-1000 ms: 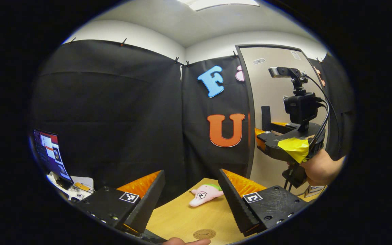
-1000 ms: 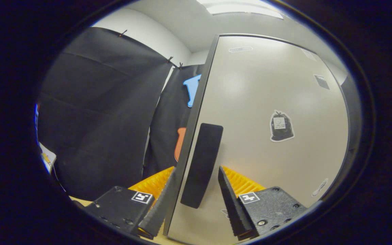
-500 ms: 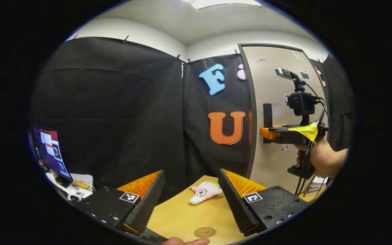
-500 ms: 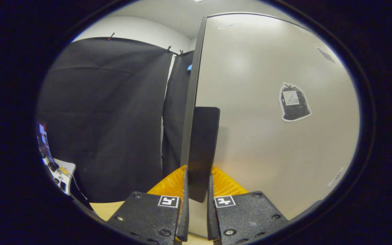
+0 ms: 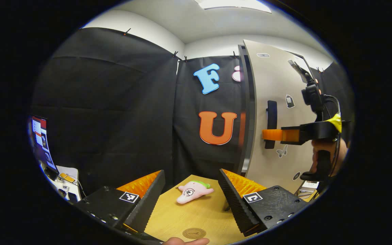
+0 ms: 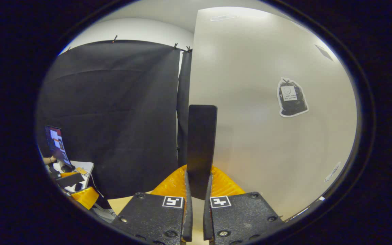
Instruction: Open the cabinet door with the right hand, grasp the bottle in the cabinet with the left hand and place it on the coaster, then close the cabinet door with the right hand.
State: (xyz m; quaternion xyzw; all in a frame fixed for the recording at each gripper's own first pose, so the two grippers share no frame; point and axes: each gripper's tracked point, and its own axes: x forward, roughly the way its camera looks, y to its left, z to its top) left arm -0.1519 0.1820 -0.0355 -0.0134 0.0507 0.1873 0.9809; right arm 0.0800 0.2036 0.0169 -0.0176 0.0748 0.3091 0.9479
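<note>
In the left gripper view, the left gripper [image 5: 192, 197] is being held at the bottom of the frame with its two fingers spread wide apart and nothing between them. At the very bottom edge, a round brown coaster [image 5: 194, 233] is lying flat on the light wooden table [image 5: 202, 217], and a fingertip [image 5: 185, 241] is showing just below it. Farther up the table, at lower centre, a pink plush starfish toy [image 5: 193, 191] is lying between the spread fingers as seen from here. At the far left, a lit monitor [image 5: 41, 143] is standing over a cluttered white desk [image 5: 63, 177].

In the right part of the frame, the pale grey cabinet door [image 5: 277, 88] is being held ajar, its dark edge turned toward the camera, and the right gripper [image 5: 271, 135] is being gripped by a hand [image 5: 325, 149] at the black vertical door handle [image 5: 270, 124].

In the right gripper view, the right gripper [image 6: 196, 194] is clenched on the black handle [image 6: 201, 143] at bottom centre, both fingers pressing its sides. Beyond it, the door panel [image 6: 257, 136] is carrying a black bag-shaped sticker [image 6: 291, 98] at upper right. The bottle cannot be made out in these pictures
</note>
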